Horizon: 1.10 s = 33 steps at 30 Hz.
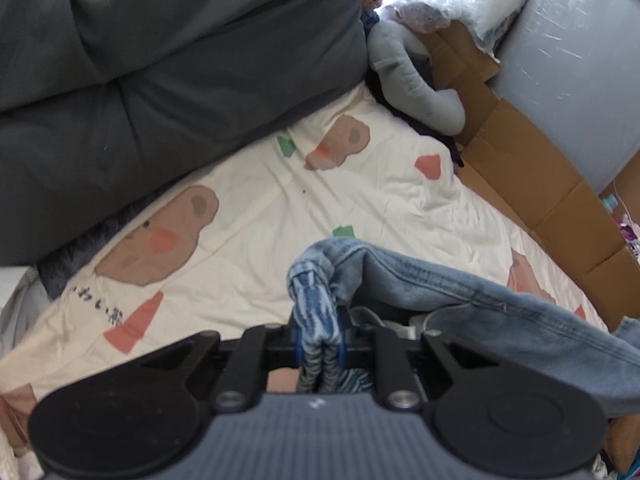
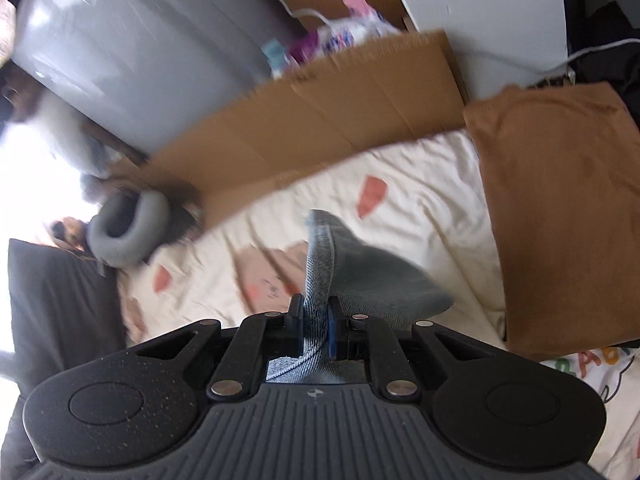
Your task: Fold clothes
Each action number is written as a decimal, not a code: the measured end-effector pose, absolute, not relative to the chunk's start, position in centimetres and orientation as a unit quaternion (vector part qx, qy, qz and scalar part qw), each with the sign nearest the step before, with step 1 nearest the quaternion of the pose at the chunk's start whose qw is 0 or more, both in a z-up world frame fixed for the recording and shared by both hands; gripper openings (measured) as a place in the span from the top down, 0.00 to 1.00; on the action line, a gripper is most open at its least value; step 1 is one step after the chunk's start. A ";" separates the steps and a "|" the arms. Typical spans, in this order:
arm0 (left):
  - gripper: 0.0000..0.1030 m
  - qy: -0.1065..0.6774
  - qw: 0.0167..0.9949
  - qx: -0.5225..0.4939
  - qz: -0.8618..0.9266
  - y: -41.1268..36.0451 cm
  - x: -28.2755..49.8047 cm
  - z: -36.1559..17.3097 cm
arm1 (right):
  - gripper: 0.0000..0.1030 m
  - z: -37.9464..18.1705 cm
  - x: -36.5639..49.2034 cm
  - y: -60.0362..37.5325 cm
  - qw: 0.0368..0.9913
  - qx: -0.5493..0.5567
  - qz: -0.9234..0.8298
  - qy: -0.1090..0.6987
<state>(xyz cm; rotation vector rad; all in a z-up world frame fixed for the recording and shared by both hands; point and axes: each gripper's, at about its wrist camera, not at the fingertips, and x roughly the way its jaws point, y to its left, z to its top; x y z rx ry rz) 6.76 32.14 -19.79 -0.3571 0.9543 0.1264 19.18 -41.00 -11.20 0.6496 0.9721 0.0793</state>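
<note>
Now both grippers hold the same pair of light blue jeans [image 1: 460, 280] above a cream bed sheet [image 1: 256, 216] printed with brown bears and red and green shapes. The left gripper [image 1: 320, 344] has its jaws closed narrow on a bunched, folded part of the denim, where the darker woven inside of the cloth shows. From this pinch the jeans go up in a small hump and then stretch to the right and down, out of the left wrist view.

In the right wrist view, the right gripper [image 2: 315, 322] has its jaws also narrow, pressed on a thick seam edge of the jeans [image 2: 360, 276]. The cloth stands up from the jaws as a ridge and falls away to the right over the bed sheet [image 2: 432, 216]. This view is blurred, so small details are not clear.

On the right part of the bed lies a flat, folded brown garment [image 2: 560, 208]. Along the far edge of the bed stands brown cardboard [image 2: 328, 112], and a grey neck pillow [image 2: 128, 228] lies near its end. A dark grey blanket [image 1: 160, 60] covers the left part of the bed in the left wrist view.
</note>
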 end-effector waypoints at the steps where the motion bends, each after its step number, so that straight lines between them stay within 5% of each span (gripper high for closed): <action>1: 0.85 0.456 0.872 -0.169 0.059 32.1 6.9 -19.8 | 0.90 -10.6 18.7 -41.0 0.835 0.309 0.039 0.453; 14: 0.85 0.452 0.872 -0.178 0.057 31.8 6.7 -20.1 | 0.90 -5.3 12.6 -41.5 0.843 0.333 0.046 0.420; 33: 0.85 0.495 0.851 -0.159 0.075 32.9 13.9 -24.6 | 0.90 -15.0 25.3 -38.8 0.842 0.307 -0.011 0.443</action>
